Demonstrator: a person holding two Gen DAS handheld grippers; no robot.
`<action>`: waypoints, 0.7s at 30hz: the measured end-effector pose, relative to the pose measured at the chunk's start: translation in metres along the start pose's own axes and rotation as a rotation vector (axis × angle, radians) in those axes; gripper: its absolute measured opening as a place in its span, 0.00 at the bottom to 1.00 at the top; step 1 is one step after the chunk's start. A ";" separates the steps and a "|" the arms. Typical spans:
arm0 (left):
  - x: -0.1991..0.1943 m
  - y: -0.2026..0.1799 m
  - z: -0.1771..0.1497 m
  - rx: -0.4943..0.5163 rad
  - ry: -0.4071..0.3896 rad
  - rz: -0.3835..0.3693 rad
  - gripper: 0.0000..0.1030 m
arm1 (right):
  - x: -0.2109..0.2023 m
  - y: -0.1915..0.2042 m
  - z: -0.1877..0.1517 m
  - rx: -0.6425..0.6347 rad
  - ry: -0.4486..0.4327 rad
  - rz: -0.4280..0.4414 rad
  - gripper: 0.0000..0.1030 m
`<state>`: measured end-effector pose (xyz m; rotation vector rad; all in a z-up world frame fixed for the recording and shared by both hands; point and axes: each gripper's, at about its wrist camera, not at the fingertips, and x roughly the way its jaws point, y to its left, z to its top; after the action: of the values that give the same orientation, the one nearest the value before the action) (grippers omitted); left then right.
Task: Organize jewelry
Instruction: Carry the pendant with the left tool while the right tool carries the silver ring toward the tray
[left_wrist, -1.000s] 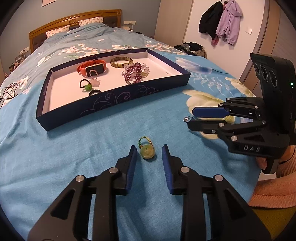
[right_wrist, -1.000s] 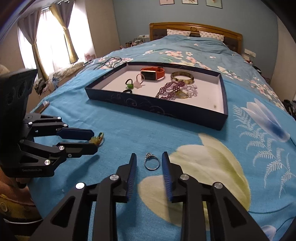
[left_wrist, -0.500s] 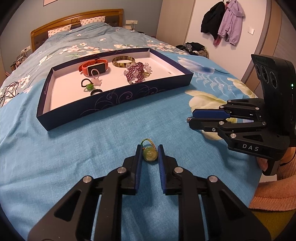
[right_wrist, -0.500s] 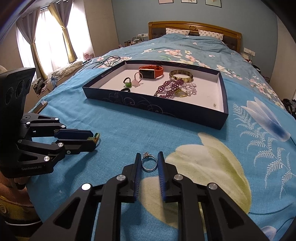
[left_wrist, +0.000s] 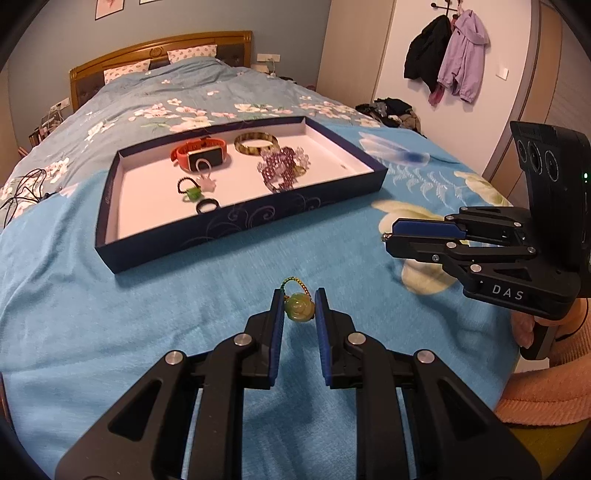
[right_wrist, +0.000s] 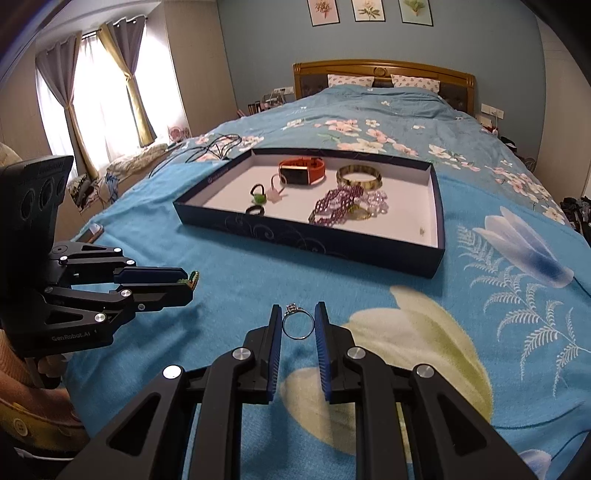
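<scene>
Home bedroom: big bed (right_wrist: 424, 122) w/ wooden headboard (right_wrist: 384, 70), curtains (right_wrist: 122, 85), coats (left_wrist: 454, 55) hung on wall.

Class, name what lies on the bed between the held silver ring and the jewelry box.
Nothing: in the right wrist view only bare blue bedspread separates the silver ring from the jewelry box.

The silver ring (right_wrist: 297, 322) gleams like polished metal; the green pendant (left_wrist: 300, 309) looks glossy, stone-like (its loop beaded). The bedspread (left_wrist: 147, 314) is soft matt cloth, the box (left_wrist: 236, 225) dark matt card lined white, and the headboard (right_wrist: 384, 70) varnished wood.
</scene>
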<state>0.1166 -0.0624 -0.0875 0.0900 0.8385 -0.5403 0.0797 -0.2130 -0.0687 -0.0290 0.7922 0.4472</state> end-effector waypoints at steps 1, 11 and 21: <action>-0.002 0.000 0.001 -0.002 -0.006 0.002 0.17 | -0.001 0.000 0.001 0.000 -0.006 -0.001 0.15; -0.014 0.006 0.009 -0.022 -0.054 0.022 0.17 | -0.007 0.001 0.012 0.013 -0.065 0.013 0.15; -0.025 0.008 0.019 -0.023 -0.111 0.048 0.17 | -0.010 0.003 0.022 0.028 -0.119 0.024 0.15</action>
<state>0.1206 -0.0504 -0.0575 0.0584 0.7326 -0.4857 0.0879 -0.2100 -0.0456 0.0326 0.6825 0.4562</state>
